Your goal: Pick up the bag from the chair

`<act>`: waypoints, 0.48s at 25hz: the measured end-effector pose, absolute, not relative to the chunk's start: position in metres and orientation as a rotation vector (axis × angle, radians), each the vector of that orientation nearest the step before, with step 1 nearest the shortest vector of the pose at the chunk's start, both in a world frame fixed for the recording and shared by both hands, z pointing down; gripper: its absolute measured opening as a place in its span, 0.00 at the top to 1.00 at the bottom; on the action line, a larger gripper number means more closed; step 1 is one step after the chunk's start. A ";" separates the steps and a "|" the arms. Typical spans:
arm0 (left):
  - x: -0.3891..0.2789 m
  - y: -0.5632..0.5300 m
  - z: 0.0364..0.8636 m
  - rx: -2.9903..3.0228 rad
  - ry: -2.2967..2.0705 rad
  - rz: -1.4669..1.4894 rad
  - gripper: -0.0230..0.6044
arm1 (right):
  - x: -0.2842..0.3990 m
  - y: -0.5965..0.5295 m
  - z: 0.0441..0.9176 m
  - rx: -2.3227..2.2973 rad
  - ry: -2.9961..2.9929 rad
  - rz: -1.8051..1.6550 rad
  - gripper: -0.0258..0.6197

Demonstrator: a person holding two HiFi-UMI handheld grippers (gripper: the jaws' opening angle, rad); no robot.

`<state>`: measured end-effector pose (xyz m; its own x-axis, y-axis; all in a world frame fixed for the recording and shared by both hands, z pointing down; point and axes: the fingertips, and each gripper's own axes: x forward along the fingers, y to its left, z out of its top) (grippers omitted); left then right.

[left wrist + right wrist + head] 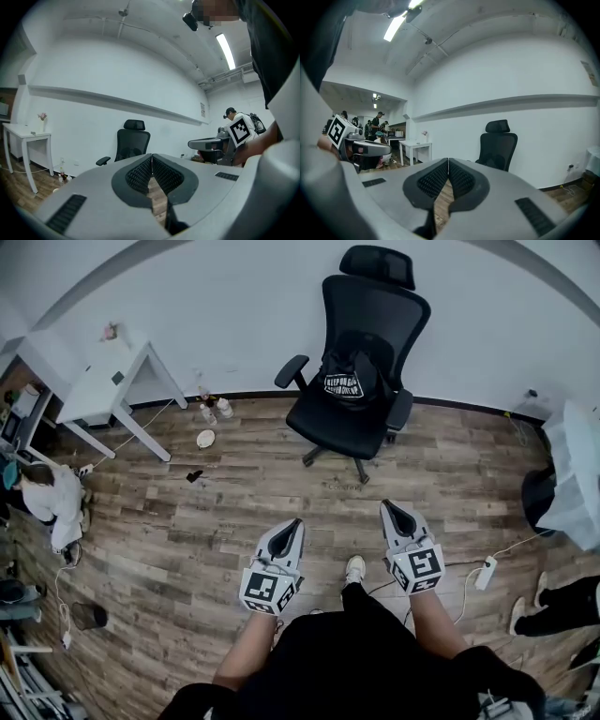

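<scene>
A wood-plank floor (187,521) runs to a white wall (225,315) on the far side. Against that wall, right of centre, stands a black office chair (361,362) with a headrest and armrests. A white worktop (98,390) stands at the far left. The bag (345,379), black with white print, sits on the chair's seat and leans against the backrest, well apart from both tools. Near the person, the left tool (297,522) and the right tool (384,505) are held side by side above the floor and point toward the chair. Each is clenched, ribbed pads pressed together with nothing between them. A few small bottles (216,411) stand on the floor by the wall, between worktop and chair.
</scene>
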<state>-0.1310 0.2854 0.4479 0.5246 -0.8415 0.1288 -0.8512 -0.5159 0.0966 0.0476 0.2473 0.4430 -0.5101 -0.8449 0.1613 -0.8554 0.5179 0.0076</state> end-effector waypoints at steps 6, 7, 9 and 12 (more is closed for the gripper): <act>-0.112 0.233 0.454 2.611 -1.428 0.148 0.93 | 0.061 0.193 0.453 1.433 -2.623 0.143 0.93; -0.108 0.224 0.456 2.611 -1.423 0.159 0.93 | 0.065 0.184 0.455 1.430 -2.624 0.151 0.93; -0.101 0.205 0.458 2.604 -1.420 0.178 0.93 | 0.072 0.167 0.458 1.422 -2.625 0.161 0.93; -0.091 0.182 0.458 2.589 -1.415 0.200 0.93 | 0.083 0.146 0.464 1.398 -2.629 0.170 0.93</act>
<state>-0.0909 0.1820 0.4578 0.5370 -0.8182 0.2054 -0.8430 -0.5290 0.0968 0.0834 0.1458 0.4638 -0.5509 -0.8120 0.1930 -0.8300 0.5571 -0.0255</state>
